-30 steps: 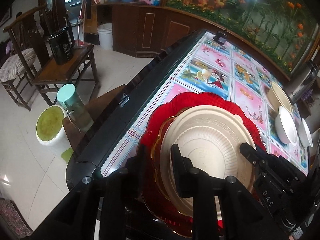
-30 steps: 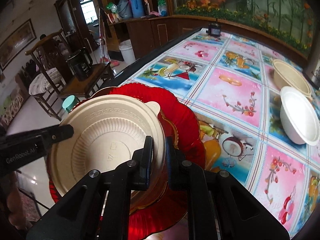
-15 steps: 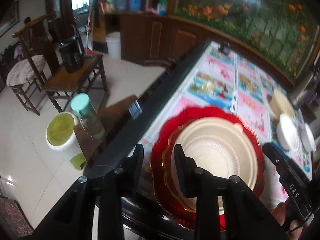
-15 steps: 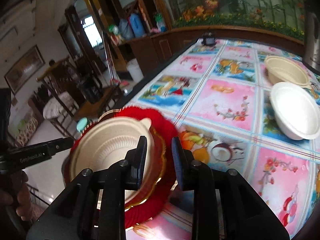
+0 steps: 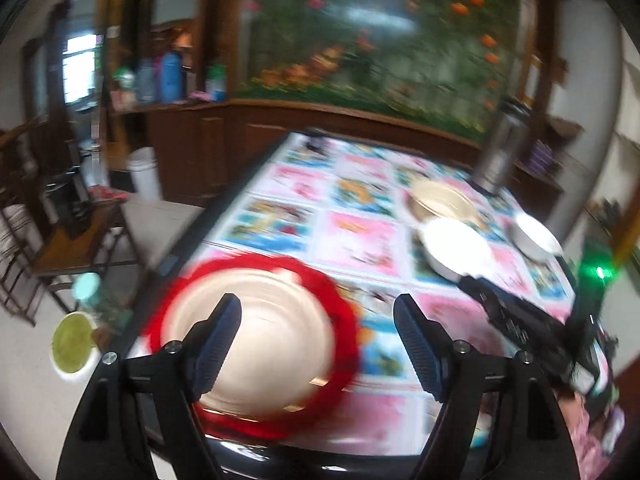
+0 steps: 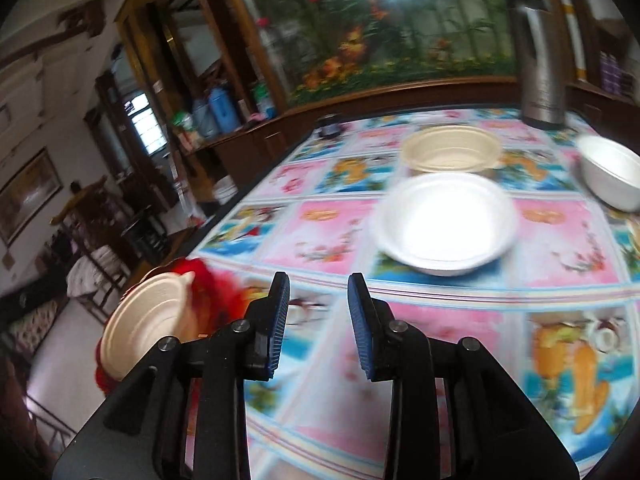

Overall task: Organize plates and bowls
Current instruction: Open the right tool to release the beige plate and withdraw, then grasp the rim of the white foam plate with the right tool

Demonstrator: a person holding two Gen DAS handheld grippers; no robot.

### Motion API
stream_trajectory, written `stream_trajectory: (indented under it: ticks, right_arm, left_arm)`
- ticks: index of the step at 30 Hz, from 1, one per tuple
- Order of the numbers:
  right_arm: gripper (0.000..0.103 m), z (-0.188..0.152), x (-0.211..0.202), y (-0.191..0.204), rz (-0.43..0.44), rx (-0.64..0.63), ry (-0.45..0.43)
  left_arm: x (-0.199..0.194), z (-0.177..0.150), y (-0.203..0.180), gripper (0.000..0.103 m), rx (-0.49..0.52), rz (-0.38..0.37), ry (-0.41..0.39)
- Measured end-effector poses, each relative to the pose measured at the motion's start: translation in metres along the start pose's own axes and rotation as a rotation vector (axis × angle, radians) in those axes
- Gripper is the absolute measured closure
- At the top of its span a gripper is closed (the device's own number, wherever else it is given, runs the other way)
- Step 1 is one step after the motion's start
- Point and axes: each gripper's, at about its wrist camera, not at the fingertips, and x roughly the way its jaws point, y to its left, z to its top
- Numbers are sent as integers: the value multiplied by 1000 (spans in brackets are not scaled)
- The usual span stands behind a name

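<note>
A beige plate (image 5: pixel 260 336) lies stacked on a red scalloped plate (image 5: pixel 344 320) at the near left corner of the table; both also show in the right wrist view, the beige plate (image 6: pixel 148 320) on the red plate (image 6: pixel 208 292). My left gripper (image 5: pixel 316 332) is open and empty, above and behind the stack. My right gripper (image 6: pixel 318 312) is open and empty over the tablecloth, right of the stack. A white bowl (image 6: pixel 444 220), a beige bowl (image 6: pixel 452 152) and a second white bowl (image 6: pixel 612 176) sit further back.
The table has a colourful picture tablecloth (image 6: pixel 328 232) and a dark edge (image 5: pixel 224 216). A steel thermos (image 6: pixel 538 60) stands at the far right. A small dark object (image 6: pixel 330 126) sits at the far edge. Chairs, a bottle (image 5: pixel 96 296) and a bucket (image 5: pixel 74 344) are on the floor left.
Both grippers opened, let go of the plate stack and pulled back and up. The stack now rests on the table's near left corner. Both views swung toward the bowls.
</note>
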Motion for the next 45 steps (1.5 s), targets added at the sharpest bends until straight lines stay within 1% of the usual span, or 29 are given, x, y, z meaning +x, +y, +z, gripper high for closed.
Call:
stream_trajectory:
  ticks: [5, 7, 9, 10, 12, 16, 17, 19, 21, 23, 25, 29, 33, 35, 37, 40, 45]
  right_arm:
    - [73, 6, -18, -50, -52, 93, -11]
    - [73, 9, -25, -64, -71, 111, -19]
    - [69, 17, -29, -82, -86, 130, -20]
    - [65, 18, -30, -86, -92, 135, -17]
    - [65, 28, -29, -103, -100, 162, -7]
    - [65, 54, -14, -130, -35, 238, 84]
    - [65, 61, -7, -138, -10, 267, 117]
    - [65, 70, 3, -149, 12, 309, 147]
    - [65, 76, 14, -162, 40, 360, 169]
    - [65, 79, 25, -175, 56, 414, 185]
    - [64, 78, 35, -184, 67, 455, 197]
    - [64, 67, 47, -191, 128, 487, 186]
    - [64, 60, 55, -200, 157, 510, 215]
    - [64, 60, 54, -201, 152, 512, 207]
    - [64, 62, 52, -200, 166, 511, 189]
    - [64, 63, 51, -200, 167, 505, 178]
    - [64, 61, 54, -199, 150, 506, 176]
  left_arm:
    - [27, -6, -41, 24, 64, -82, 115]
    - [37, -8, -57, 24, 83, -92, 152]
    - [47, -4, -66, 24, 86, -85, 176]
    - [55, 1, -71, 24, 77, -85, 194]
    - [66, 9, -79, 24, 53, -88, 214]
    - [96, 38, -94, 24, 5, -65, 243]
    - [108, 48, -96, 24, -8, -47, 249]
    - [123, 58, -96, 24, -43, -8, 279]
    - [141, 67, -91, 24, -125, -19, 313]
    - [158, 73, -84, 24, -200, -4, 336]
    - [170, 76, -80, 24, -248, -6, 357]
    - [184, 75, -79, 24, -287, -8, 377]
    - [194, 76, -82, 24, -316, -24, 376]
    - [199, 76, -86, 24, -315, -28, 381]
    - [206, 75, -90, 24, -310, -29, 394]
    - [211, 73, -97, 24, -320, -58, 400]
    - [213, 71, -115, 24, -289, -101, 403]
